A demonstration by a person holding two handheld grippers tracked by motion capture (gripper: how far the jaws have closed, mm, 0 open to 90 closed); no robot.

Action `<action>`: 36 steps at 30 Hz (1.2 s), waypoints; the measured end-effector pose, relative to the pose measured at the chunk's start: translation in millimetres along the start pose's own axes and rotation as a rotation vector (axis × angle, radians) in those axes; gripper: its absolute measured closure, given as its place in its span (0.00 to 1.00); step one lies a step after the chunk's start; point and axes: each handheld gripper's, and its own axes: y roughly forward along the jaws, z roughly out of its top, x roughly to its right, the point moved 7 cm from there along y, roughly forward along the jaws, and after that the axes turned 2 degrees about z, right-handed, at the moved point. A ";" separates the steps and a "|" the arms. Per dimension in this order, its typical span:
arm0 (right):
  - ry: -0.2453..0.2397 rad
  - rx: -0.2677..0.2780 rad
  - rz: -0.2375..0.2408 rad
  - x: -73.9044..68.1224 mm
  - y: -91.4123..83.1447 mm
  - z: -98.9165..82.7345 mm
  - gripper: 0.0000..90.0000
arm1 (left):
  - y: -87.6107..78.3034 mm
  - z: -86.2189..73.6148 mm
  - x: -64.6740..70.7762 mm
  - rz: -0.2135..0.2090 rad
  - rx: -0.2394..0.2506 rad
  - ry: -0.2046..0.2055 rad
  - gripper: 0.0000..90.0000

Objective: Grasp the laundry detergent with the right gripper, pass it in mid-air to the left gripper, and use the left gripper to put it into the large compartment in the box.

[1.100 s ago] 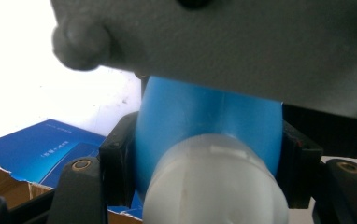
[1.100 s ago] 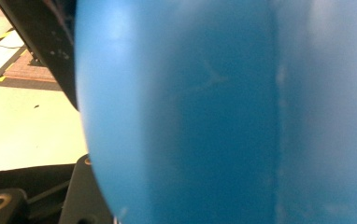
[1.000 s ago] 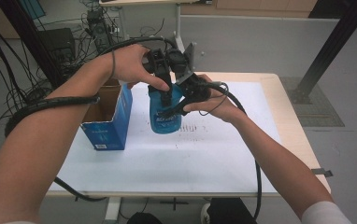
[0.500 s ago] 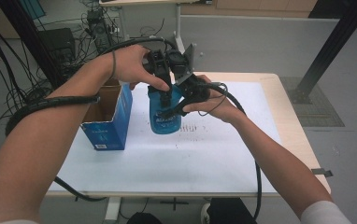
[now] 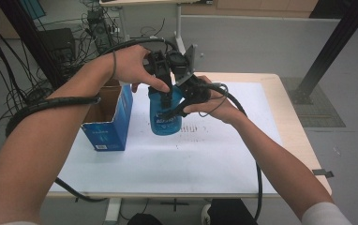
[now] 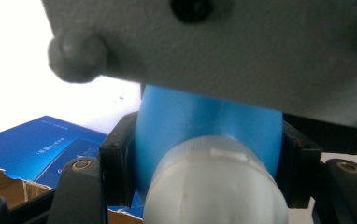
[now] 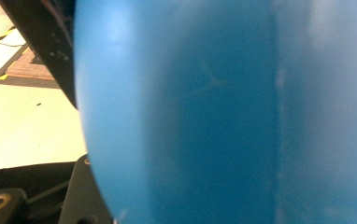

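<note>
Holding a blue bottle [image 5: 165, 115] in the air above the middle of the worktop [image 5: 224, 159], the person keeps both tools on it, and nothing has shifted over the last second: hands, bottle and box sit exactly as before. The left tool [image 5: 167, 89] is clamped on the bottle's shoulder just below the pale cap [image 6: 214, 186], its pads pressing from 9 and 3 o'clock in the left gripper view. The right tool [image 5: 175, 111] is clamped on the bottle's body from the 3 o'clock side. An open blue box [image 5: 109, 117] stands at the bottle's 9 o'clock. The pause suggests a steady 2-handed grip, probably ready for twisting the cap or lowering the bottle.
</note>
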 end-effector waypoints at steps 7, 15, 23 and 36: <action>0.015 -0.013 0.005 -2.4 1.4 -1.5 0.48 | 2.2 -0.7 1.5 -0.004 -0.008 -0.009 0.41; 0.010 -0.011 0.008 -2.3 2.3 -1.7 0.48 | 1.9 -1.4 1.7 -0.010 -0.016 -0.012 0.41; 0.003 0.011 0.009 -1.4 3.9 -2.5 0.48 | 3.4 -0.6 1.8 -0.004 -0.012 -0.011 0.41; 0.007 0.015 0.010 -1.7 3.3 -3.6 0.48 | 3.6 0.7 2.1 -0.008 -0.018 -0.013 0.41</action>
